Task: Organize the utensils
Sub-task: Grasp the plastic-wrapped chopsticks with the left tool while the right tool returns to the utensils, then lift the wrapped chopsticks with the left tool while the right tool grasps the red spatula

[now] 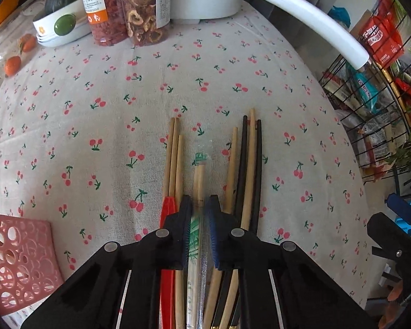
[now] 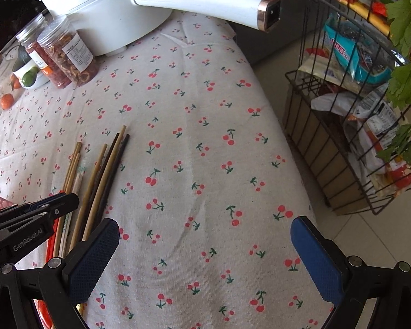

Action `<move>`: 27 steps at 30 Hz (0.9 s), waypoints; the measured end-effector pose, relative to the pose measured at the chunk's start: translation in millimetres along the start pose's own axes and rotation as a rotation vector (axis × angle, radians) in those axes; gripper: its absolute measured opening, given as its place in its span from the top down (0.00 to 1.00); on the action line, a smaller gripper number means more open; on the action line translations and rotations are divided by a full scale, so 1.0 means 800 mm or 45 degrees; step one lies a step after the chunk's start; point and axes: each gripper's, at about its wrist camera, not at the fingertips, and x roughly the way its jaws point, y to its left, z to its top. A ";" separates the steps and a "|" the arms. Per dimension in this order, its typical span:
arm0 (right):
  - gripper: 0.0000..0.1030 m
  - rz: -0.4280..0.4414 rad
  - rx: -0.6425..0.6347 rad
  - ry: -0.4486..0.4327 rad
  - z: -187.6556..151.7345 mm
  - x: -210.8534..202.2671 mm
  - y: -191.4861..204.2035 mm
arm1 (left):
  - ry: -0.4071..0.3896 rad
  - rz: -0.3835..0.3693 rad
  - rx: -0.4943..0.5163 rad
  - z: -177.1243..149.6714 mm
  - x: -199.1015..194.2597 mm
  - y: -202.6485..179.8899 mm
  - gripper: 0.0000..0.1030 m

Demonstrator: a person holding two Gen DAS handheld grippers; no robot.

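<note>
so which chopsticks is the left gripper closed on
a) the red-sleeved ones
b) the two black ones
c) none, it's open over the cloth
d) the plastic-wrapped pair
d: the left gripper has its pads pressed against the plastic-wrapped pair, while the black chopsticks and the red-sleeved ones lie outside the fingers on the cloth.

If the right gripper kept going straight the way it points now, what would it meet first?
Probably nothing but the cherry-print tablecloth: the open right gripper has bare cloth ahead. The chopsticks lie left of its line. Depth is unclear.
</note>
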 end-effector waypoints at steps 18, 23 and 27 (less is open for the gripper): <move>0.00 0.049 -0.027 0.082 -0.005 0.015 0.044 | -0.246 -0.210 0.176 -0.063 -0.155 0.022 0.95; 0.01 0.090 -0.061 0.094 -0.009 0.017 0.073 | -0.333 -0.268 0.190 -0.103 -0.209 0.061 0.95; 0.06 0.132 -0.125 0.111 -0.014 0.020 0.109 | -0.404 -0.303 0.152 -0.129 -0.233 0.098 0.95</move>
